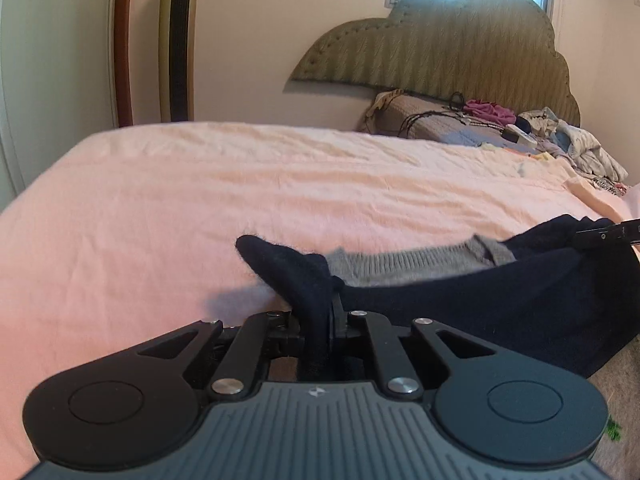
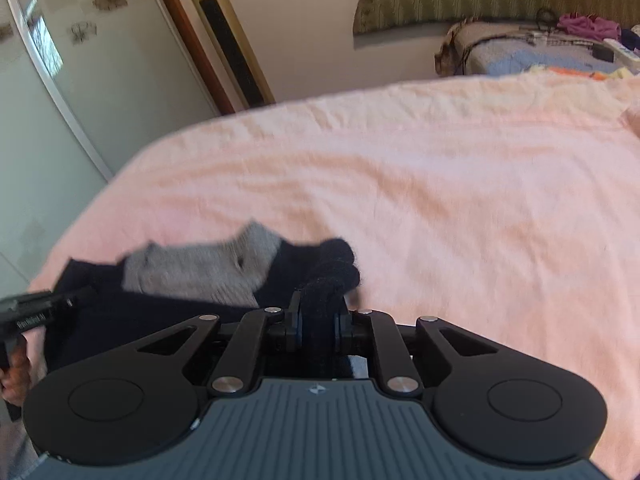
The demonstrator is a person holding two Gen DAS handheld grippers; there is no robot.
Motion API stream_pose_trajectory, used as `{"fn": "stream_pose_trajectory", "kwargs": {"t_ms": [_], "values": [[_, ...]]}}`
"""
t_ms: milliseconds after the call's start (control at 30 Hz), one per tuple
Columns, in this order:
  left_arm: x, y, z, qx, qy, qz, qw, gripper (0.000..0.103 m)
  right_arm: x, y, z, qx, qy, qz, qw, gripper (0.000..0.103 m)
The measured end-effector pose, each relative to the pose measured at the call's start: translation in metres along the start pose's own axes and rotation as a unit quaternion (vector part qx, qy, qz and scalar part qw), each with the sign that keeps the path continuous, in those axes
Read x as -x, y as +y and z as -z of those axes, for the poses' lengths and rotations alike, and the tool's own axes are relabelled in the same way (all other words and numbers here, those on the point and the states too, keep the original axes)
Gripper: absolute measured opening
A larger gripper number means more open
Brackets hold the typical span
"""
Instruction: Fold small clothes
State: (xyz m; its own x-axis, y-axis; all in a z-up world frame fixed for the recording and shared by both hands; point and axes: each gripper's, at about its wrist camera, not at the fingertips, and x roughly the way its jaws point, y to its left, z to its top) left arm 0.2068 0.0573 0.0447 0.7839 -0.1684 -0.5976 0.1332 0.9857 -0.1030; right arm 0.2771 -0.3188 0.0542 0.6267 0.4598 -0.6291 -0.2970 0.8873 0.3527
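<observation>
A small dark navy garment (image 1: 460,308) with a grey knit band (image 1: 400,266) lies at the near edge of a bed covered by a pink sheet (image 1: 280,184), well apart from the headboard (image 1: 440,48) at the far end. The left gripper (image 1: 326,312) has its jaws closed almost fully on one bunched dark corner of the garment, which pokes up past the fingers. The right gripper (image 2: 318,316) is likewise clamped on the opposite dark corner, with a thick roll of cloth between its jaws. Between the two grips the garment sags, with the grey band at its far side, toward the headboard. Judging by this, the fold is at an early stage: both corners are held, but the cloth is not yet laid flat or doubled over, and no neat folded shape shows. A heap of other clothes (image 1: 576,144) sits beside the headboard, next to a pillow (image 1: 432,120); whether these await folding cannot be told.
</observation>
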Motion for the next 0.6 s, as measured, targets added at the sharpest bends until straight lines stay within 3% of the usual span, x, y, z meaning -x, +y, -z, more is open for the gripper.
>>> {"fn": "stream_pose_trajectory", "kwargs": {"t_ms": [200,300,367,433,467,500,600], "values": [[-0.015,-0.003,-0.046,-0.017,-0.04,-0.025,0.9987,0.008,0.001,-0.007,-0.038,-0.007,-0.034,0.023,0.999,0.017],[-0.055,0.001,-0.036,-0.023,0.012,-0.047,0.9986,0.009,-0.017,-0.016,-0.041,-0.034,-0.039,0.035,0.998,0.017],[-0.061,0.009,-0.021,-0.006,0.015,-0.089,0.9959,0.009,-0.037,-0.02,-0.03,-0.051,-0.032,0.067,0.996,0.021],[-0.049,0.025,-0.01,0.026,0.015,-0.076,0.9967,0.009,-0.041,-0.021,-0.018,-0.057,-0.029,0.096,0.993,0.046],[-0.036,0.033,-0.007,0.036,0.013,-0.064,0.9972,0.009,-0.034,-0.022,-0.009,-0.059,-0.039,0.099,0.993,0.064],[-0.02,0.038,-0.003,0.042,0.004,-0.06,0.9973,0.009,-0.023,-0.024,-0.002,-0.062,-0.057,0.095,0.992,0.069],[0.044,0.041,0.017,0.053,-0.035,-0.02,0.9978,0.011,0.025,-0.033,0.025,-0.086,-0.083,0.048,0.992,0.071]]}}
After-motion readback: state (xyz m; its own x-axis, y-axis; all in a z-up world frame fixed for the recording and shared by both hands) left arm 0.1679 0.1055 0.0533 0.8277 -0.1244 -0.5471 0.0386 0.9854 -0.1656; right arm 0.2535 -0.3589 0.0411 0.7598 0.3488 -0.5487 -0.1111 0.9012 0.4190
